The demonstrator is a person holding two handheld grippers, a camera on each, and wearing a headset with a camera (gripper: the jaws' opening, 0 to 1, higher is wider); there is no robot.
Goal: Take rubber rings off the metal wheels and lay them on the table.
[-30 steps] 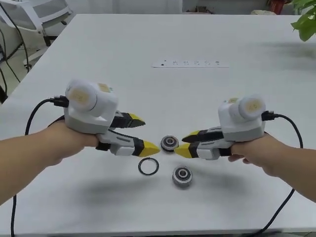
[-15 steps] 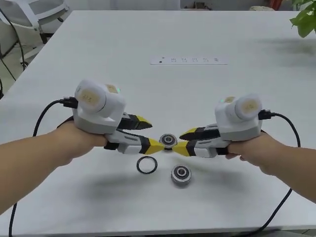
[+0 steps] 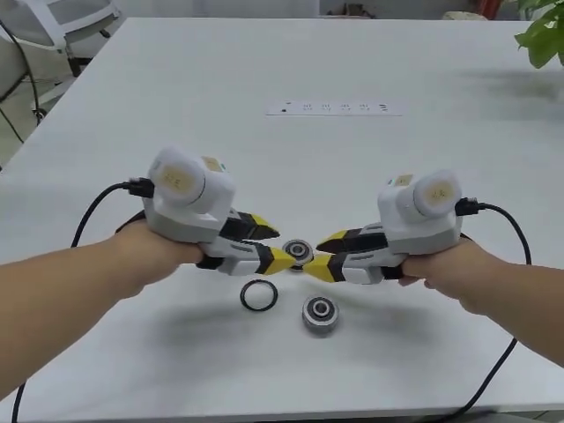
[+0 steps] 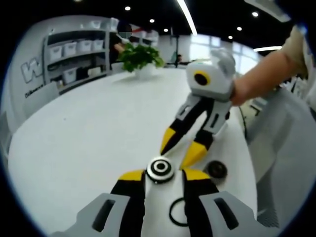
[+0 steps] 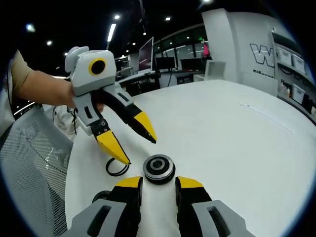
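A large "W" stands on the wall (image 5: 261, 53) in both gripper views, with a smaller line under it too small to read; the marks on the white power strip (image 3: 335, 108), which lies towards the middle of the table (image 3: 370, 176), are also too small to read, as are the pale round labels on the gripper housings. The metal wheel (image 3: 298, 251) lies flat near the table's near edge, about midway along it; the left gripper (image 3: 278, 246) comes at it from one side and the right gripper (image 3: 315, 254) from the other, tips facing. The left fingers (image 4: 131, 177) are parted to a little more than the wheel's width, with the wheel at the mouth of the gap, not clamped; the right fingers (image 5: 190, 183) are parted too, with the wheel just ahead of their yellow tips; neither pair has hold of anything. In the head view the lower tip of each gripper looks to touch the wheel, though I cannot tell for sure. A second ago both pairs of tips stood a little off the wheel; they have since closed in on it from either side. A loose rubber ring (image 3: 258, 295) and a second wheel (image 3: 319, 313), dark-rimmed, lie just nearer the near edge, placed as they were before. A black cable (image 3: 97, 216) trails from each gripper across the table; a plant (image 3: 542, 31) is at the far right corner and a chair (image 3: 53, 22) beyond the far left corner; nothing lies between the tips and the wheel.
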